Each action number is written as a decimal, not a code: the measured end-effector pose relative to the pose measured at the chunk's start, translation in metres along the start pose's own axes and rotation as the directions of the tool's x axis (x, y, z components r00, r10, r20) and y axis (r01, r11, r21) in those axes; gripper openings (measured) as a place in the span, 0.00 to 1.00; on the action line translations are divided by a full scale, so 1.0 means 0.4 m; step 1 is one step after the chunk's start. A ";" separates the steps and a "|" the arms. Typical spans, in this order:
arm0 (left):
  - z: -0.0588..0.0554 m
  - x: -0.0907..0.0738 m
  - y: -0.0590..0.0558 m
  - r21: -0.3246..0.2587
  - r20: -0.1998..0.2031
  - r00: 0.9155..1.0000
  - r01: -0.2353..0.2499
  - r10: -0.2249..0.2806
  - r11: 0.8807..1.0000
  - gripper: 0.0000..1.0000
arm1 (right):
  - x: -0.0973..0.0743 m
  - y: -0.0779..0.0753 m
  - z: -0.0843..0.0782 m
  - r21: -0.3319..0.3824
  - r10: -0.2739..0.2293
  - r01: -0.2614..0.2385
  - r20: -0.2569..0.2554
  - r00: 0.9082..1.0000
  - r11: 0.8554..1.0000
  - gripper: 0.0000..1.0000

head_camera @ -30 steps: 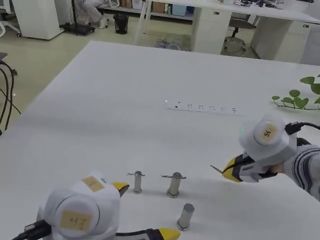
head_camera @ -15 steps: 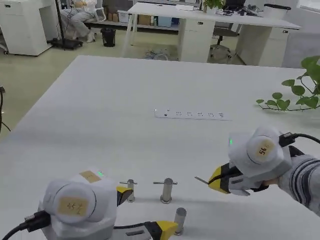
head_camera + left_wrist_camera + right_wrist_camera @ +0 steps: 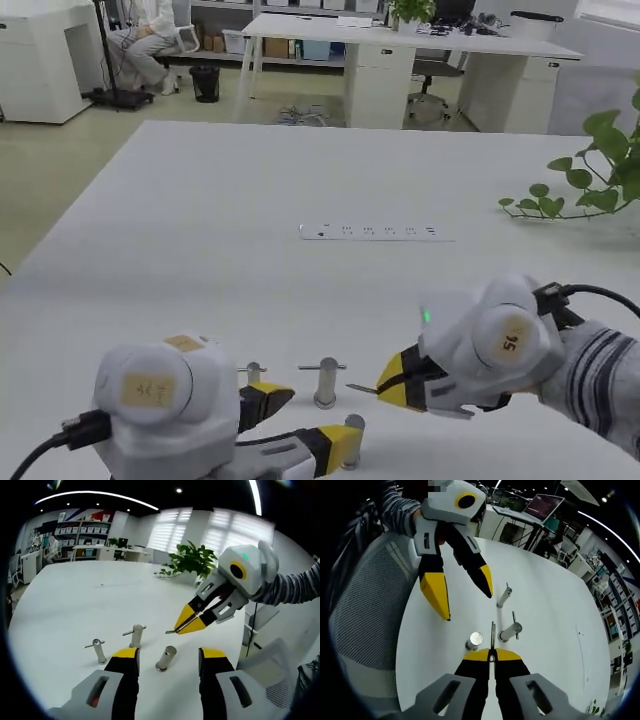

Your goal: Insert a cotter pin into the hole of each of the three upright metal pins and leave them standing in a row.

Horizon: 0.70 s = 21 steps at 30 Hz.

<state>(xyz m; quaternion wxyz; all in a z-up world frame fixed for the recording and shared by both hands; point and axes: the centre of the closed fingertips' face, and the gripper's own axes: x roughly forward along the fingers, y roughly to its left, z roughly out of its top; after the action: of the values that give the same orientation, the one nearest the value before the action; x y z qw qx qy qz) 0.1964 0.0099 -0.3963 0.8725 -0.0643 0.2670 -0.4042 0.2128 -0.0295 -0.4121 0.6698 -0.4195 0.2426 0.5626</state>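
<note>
Pinching a cotter pin (image 3: 361,388) with our right gripper (image 3: 386,385), sticker (image 3: 513,341) seemingly 54, left gripper (image 3: 169,656) spread near the bare pin (image 3: 474,641).

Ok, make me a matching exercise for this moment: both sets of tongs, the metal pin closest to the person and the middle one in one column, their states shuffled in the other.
Things:
1. left tongs
2. right tongs
3. nearest metal pin
4. middle metal pin

States:
A. has a cotter pin through it
B. open
C. nothing through it yet
D. shut on a loose cotter pin

Pairs: 1-B, 2-D, 3-C, 4-A
</note>
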 end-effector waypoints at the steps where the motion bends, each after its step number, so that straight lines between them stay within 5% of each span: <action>1: 0.001 0.001 -0.004 -0.016 0.004 1.000 0.008 -0.008 1.000 0.42 | 0.000 0.004 0.008 -0.009 0.003 -0.003 0.004 1.000 1.000 0.00; 12: 0.022 0.001 -0.026 -0.187 0.082 0.995 0.079 -0.065 0.979 0.22 | -0.003 0.039 0.054 -0.081 0.038 -0.034 0.043 0.998 0.996 0.00; 21: 0.012 0.003 -0.034 -0.231 0.086 0.993 0.096 -0.078 0.968 0.09 | -0.005 0.056 0.065 -0.084 0.050 -0.045 0.062 0.997 0.995 0.00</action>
<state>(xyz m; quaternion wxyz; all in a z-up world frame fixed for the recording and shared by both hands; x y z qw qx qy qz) 0.1902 -0.0004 -0.3883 0.8497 -0.1939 0.2765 -0.4049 0.1869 -0.0085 -0.4033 0.6458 -0.4224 0.2075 0.6011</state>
